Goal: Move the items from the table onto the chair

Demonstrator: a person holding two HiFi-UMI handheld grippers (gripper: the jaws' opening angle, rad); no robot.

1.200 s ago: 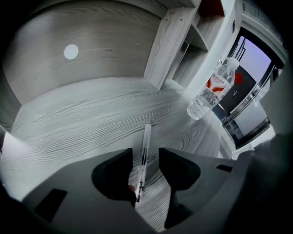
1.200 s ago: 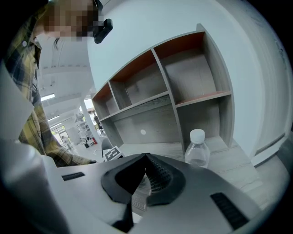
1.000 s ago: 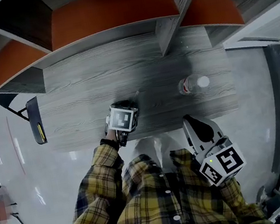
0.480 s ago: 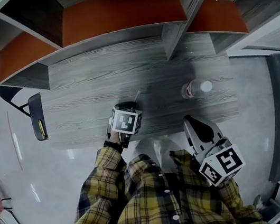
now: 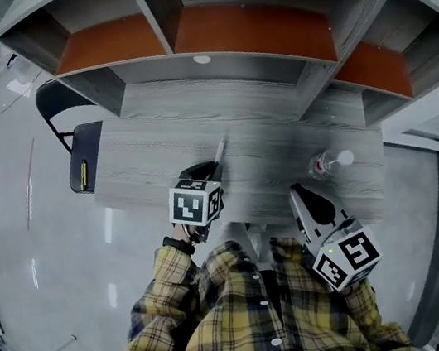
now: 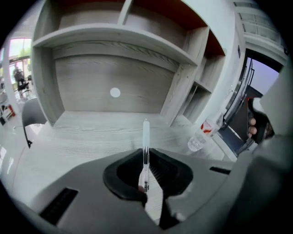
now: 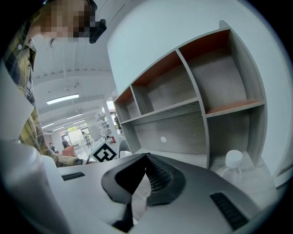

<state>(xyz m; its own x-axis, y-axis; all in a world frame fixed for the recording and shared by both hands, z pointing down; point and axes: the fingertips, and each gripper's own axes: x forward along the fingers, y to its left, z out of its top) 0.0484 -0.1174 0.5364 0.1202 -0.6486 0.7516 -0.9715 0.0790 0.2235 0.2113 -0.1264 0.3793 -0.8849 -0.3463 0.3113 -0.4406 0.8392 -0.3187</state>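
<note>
A slim clear pen [image 6: 145,141] with a white cap sticks out forward between the jaws of my left gripper [image 6: 146,159], which is shut on it. In the head view the pen [image 5: 219,150] points away from the left gripper [image 5: 202,172] over the grey wooden table [image 5: 154,140]. A clear water bottle [image 5: 324,164] with a white cap stands on the table's right side, also seen as the bottle [image 6: 200,138] and the bottle [image 7: 231,166]. My right gripper [image 5: 300,191] hangs near the table's front edge, shut and empty [image 7: 145,157]. The black chair [image 5: 82,157] stands at the table's left end.
Grey shelving with orange back panels [image 5: 244,27] rises behind the table. A shiny light floor [image 5: 38,244] lies left of the table around the chair. The person's plaid sleeves [image 5: 167,306] fill the lower part of the head view.
The head view has swung left, bringing the chair further into view. The left gripper, with the pen in it, now sits nearer the table's front edge. The right gripper has hardly moved.
</note>
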